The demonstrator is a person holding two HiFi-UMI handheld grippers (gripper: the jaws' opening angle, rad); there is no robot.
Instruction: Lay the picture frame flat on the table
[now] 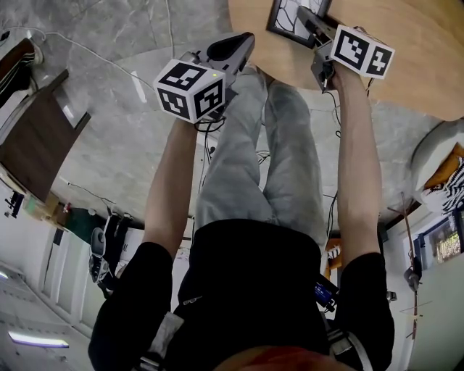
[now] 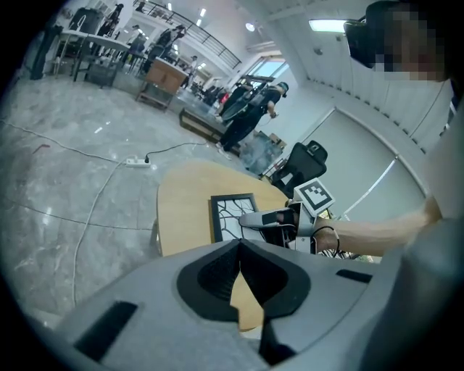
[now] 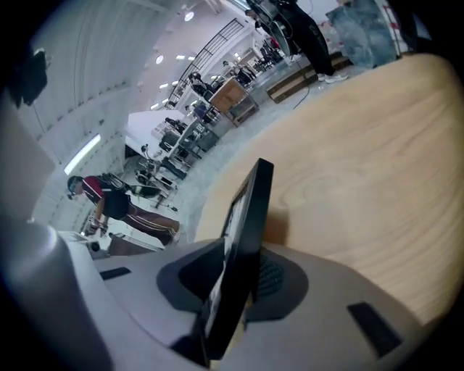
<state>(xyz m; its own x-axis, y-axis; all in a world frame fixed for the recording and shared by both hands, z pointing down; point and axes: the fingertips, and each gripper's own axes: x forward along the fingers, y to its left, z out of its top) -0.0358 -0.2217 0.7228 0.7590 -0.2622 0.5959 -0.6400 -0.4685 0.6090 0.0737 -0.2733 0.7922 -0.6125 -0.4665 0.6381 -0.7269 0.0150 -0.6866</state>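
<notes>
My left gripper (image 1: 238, 45) hangs over the grey floor (image 1: 123, 130) just off the table's edge, jaws together. My right gripper (image 1: 306, 17) reaches over the round wooden table (image 1: 420, 80), its tips at the black picture frame (image 1: 284, 20) near the rim.

Look: black picture frame (image 2: 230, 214), white picture with dark branching lines.
Place: on the round wooden table (image 2: 185, 210).
Pose: one edge between the right gripper's (image 2: 248, 219) jaws; flat or tilted, unclear.

Power strip (image 2: 136, 162) on marble floor (image 2: 58, 217); perhaps 1 chair (image 2: 306, 161).
</notes>
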